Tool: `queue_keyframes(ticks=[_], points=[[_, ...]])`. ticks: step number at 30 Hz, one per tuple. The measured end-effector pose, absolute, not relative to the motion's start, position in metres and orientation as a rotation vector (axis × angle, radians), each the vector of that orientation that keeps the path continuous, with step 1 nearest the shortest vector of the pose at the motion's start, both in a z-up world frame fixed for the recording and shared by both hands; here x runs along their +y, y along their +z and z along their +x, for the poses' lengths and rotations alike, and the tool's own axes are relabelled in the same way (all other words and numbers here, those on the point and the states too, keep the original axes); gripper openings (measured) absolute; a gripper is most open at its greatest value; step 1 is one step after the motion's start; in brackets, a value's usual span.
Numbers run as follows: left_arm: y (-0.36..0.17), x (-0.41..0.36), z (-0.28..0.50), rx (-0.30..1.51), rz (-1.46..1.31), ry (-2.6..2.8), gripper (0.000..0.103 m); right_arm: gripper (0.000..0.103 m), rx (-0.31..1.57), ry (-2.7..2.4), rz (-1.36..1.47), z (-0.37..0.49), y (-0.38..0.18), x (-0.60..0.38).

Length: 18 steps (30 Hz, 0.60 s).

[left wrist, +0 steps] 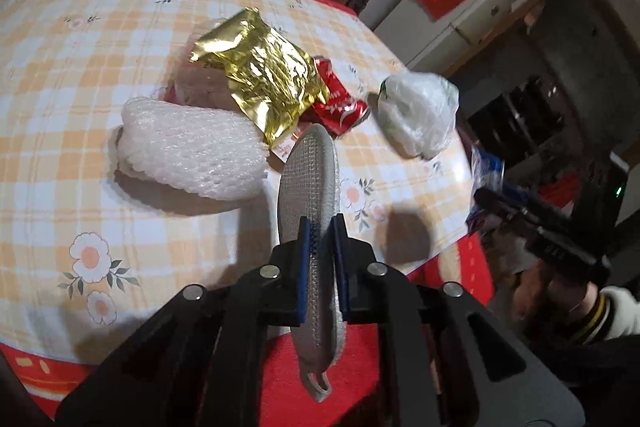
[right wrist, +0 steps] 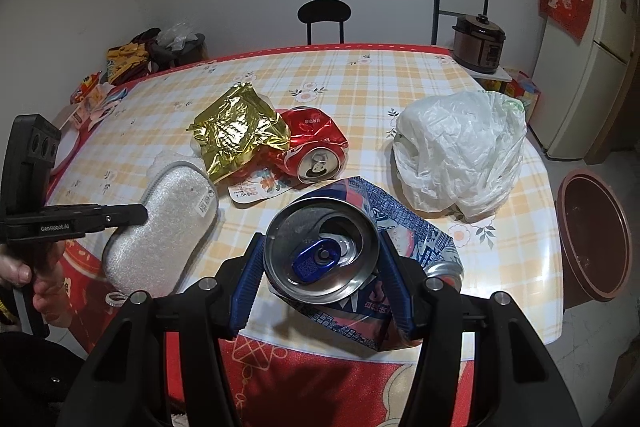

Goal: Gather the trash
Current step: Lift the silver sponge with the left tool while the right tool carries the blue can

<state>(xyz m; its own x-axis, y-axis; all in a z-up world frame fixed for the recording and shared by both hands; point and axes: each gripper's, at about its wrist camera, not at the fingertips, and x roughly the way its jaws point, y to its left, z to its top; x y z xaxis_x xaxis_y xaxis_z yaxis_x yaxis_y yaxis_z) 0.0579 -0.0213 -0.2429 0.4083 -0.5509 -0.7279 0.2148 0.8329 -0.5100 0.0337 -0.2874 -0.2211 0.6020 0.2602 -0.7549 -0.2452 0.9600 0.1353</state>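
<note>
My left gripper [left wrist: 322, 229] is shut on a grey mesh scrubbing pad [left wrist: 306, 183], held edge-on above the table's near edge; the pad also shows in the right wrist view [right wrist: 168, 227], with the left gripper [right wrist: 136, 215] clamped on it. My right gripper [right wrist: 322, 247] is shut on a crushed blue can [right wrist: 324, 247], open end facing the camera. On the table lie a gold foil wrapper [left wrist: 260, 75] [right wrist: 236, 131], a crushed red can [left wrist: 340, 103] [right wrist: 314, 147], white bubble wrap [left wrist: 192, 151] and a crumpled white plastic bag [left wrist: 420, 111] [right wrist: 460, 147].
The table [right wrist: 400, 83] has a yellow check floral cloth with a red border. A brown bin [right wrist: 596, 239] stands on the floor at the table's right. A pressure cooker [right wrist: 480, 41], a fridge [right wrist: 592, 59] and a black chair [right wrist: 324, 17] stand beyond.
</note>
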Motion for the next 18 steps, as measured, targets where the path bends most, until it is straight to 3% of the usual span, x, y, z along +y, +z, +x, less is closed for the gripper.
queue_keyframes(ticks=[18], points=[[-0.181, -0.033, 0.058, 0.880, -0.337, -0.596, 0.014, 0.055, 0.820, 0.138, 0.092, 0.000, -0.208, -0.326]])
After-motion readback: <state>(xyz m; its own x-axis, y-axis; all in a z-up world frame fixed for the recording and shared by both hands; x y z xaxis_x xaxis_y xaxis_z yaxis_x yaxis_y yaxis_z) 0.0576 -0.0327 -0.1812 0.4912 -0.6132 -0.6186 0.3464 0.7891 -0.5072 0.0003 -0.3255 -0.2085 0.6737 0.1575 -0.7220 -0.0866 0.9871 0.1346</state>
